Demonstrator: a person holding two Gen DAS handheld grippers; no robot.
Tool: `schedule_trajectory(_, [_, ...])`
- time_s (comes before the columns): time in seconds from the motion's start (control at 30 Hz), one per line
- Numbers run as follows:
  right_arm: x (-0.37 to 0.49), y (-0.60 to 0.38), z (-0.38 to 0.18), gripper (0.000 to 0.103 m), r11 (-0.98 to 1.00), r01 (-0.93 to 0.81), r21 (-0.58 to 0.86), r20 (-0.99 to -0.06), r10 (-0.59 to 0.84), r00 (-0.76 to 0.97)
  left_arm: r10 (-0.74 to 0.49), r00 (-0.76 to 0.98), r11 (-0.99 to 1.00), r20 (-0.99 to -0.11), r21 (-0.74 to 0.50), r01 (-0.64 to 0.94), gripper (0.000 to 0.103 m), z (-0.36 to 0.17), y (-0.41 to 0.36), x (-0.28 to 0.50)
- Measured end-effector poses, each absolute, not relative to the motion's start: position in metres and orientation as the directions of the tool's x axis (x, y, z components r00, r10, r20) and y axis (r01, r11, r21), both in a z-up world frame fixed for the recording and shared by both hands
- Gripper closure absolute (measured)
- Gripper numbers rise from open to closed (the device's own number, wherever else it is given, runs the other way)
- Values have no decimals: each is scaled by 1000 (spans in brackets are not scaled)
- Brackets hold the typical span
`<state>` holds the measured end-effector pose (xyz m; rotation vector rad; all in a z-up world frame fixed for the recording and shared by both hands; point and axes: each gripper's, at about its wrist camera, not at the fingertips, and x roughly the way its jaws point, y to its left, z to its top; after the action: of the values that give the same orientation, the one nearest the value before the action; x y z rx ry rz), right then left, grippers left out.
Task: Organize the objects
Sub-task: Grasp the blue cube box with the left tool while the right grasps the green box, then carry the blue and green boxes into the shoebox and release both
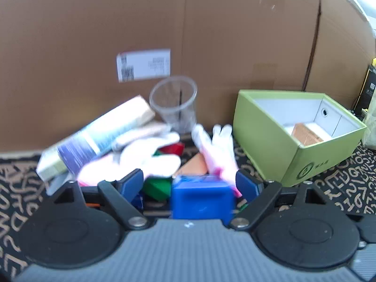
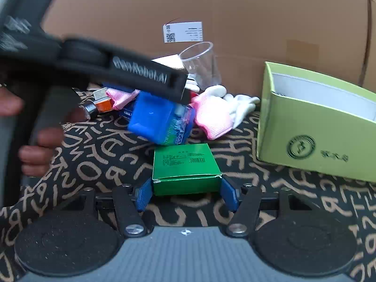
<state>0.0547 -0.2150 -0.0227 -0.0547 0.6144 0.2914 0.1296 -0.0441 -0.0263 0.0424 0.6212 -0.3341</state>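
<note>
A blue box [image 1: 202,199] sits between the fingers of my left gripper [image 1: 189,183], which stands open; a gap shows on the box's left side. From the right wrist view the same blue box [image 2: 159,119] lies tilted under the left gripper's black finger [image 2: 150,80]. My right gripper [image 2: 186,195] is shut on a flat green box [image 2: 185,164] that rests on the patterned mat [image 2: 94,164], with both blue pads against its sides. An open light-green storage box [image 1: 293,138] stands to the right, also visible as the storage box [image 2: 317,122].
Pink and white gloves [image 1: 218,150], a clear plastic cup [image 1: 175,103], a long pale carton [image 1: 101,136] and coloured blocks [image 1: 174,149] crowd the pile behind the blue box. A cardboard wall [image 1: 211,35] closes the back. A hand [image 2: 37,145] grips the left tool.
</note>
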Motion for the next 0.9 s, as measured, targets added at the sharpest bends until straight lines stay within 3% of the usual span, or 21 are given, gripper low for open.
schedule_trajectory(0.07, [50, -219, -22, 38, 959, -278, 48, -574, 254, 778, -298, 747, 947, -594, -86, 310, 18, -34, -40, 131])
schedule_trajectory(0.13, [47, -222, -24, 38, 960, -271, 63, -579, 257, 774, -323, 730, 940, -603, -113, 322, 27, -39, -35, 131])
schedule_trajectory(0.2, [42, -224, -25, 38, 961, -267, 72, -580, 258, 773, -351, 699, 926, -623, -121, 356, 45, -41, -35, 128])
schedule_trajectory(0.43, [17, -239, -25, 38, 964, -260, 56, -597, 241, 765, -355, 660, 908, -662, -76, 412, 48, -52, -26, 93])
schedule_trajectory(0.53, [11, -244, -24, 37, 965, -260, 47, -612, 233, 756, -347, 649, 904, -677, -56, 425, 47, -55, -17, 71])
schedule_trajectory(0.7, [13, -241, -22, 32, 967, -251, 43, -593, 227, 773, -313, 688, 921, -655, -31, 389, 26, -46, -9, 71])
schedule_trajectory(0.9, [14, -239, -23, 32, 964, -261, 42, -593, 235, 771, -318, 699, 914, -641, -9, 407, 26, -36, -16, 82])
